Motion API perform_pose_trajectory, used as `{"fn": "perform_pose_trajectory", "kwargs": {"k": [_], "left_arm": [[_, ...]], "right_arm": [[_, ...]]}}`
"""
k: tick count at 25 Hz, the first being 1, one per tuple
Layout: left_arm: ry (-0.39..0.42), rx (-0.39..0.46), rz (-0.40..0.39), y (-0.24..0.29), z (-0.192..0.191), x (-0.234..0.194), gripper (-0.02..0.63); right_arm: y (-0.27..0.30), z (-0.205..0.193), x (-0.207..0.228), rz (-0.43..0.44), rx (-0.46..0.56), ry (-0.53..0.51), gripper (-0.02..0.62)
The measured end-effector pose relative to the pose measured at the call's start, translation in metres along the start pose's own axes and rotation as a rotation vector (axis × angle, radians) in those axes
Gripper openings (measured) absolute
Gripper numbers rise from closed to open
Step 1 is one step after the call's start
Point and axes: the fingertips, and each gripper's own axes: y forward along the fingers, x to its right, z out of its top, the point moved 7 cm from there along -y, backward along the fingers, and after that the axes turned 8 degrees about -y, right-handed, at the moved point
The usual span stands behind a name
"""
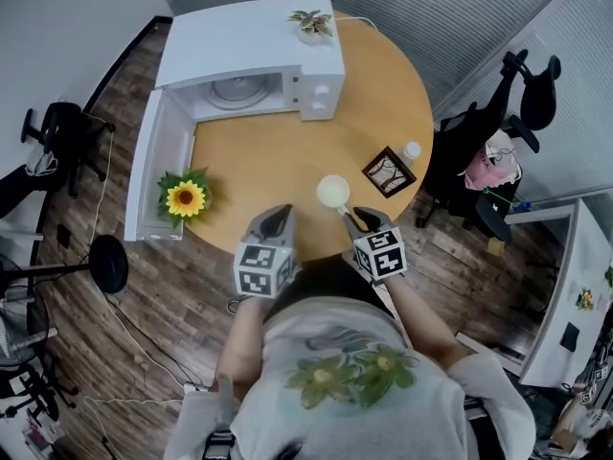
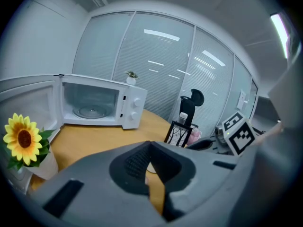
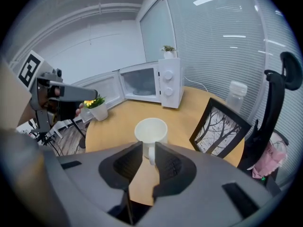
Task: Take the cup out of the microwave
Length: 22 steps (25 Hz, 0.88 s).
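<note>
Right gripper (image 3: 148, 148) hangs tilted down over the near edge of the round wooden table (image 1: 268, 161), its jaws standing apart, with the handle of the white cup (image 3: 151, 130) showing in the gap just past their tips and neither pad pressing on it. That cup stands upright on the tabletop, out of the microwave, at about 11 o'clock from the right gripper and around 5 o'clock on the table as the person faces it. Beside it, the left gripper (image 2: 150, 144) is held at the table's 6 o'clock edge with its jaw tips together and nothing between them. At 2 o'clock from the cup a black picture frame (image 1: 389, 172) with a bare-tree print leans on its stand, and a small capped bottle (image 1: 412, 149) sits just beyond it at the table's 3 o'clock rim. Over at 8 o'clock a potted sunflower (image 1: 185, 197) stands near the edge. The white microwave (image 1: 249, 51) occupies 11 o'clock, its door (image 1: 153, 175) swung wide, its glass turntable showing, a small potted plant (image 1: 312, 24) on top. Off the table at 3 o'clock stands a black office chair (image 1: 498, 123).
</note>
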Motion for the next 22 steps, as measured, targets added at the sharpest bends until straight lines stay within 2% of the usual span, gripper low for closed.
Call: {"fn": "perform_pose_trajectory", "kwargs": {"k": [2,7,14,22], "left_arm": [[0.003,0.004,-0.006,0.0,0.002,0.003,0.005],[0.014,0.028,-0.027,-0.001,0.008,0.012,0.005],[0.026,0.06,-0.049,-0.003,0.02,0.024,0.005],[0.037,0.093,-0.06,-0.01,0.035,0.031,0.005]], "right_arm": [[-0.01,0.011,-0.001,-0.001,0.038,0.003,0.058],[-0.032,0.039,-0.007,-0.002,0.125,0.0,0.021],[-0.052,0.07,-0.017,-0.001,0.224,-0.014,0.017],[-0.066,0.091,-0.026,0.016,0.283,-0.03,0.017]]}}
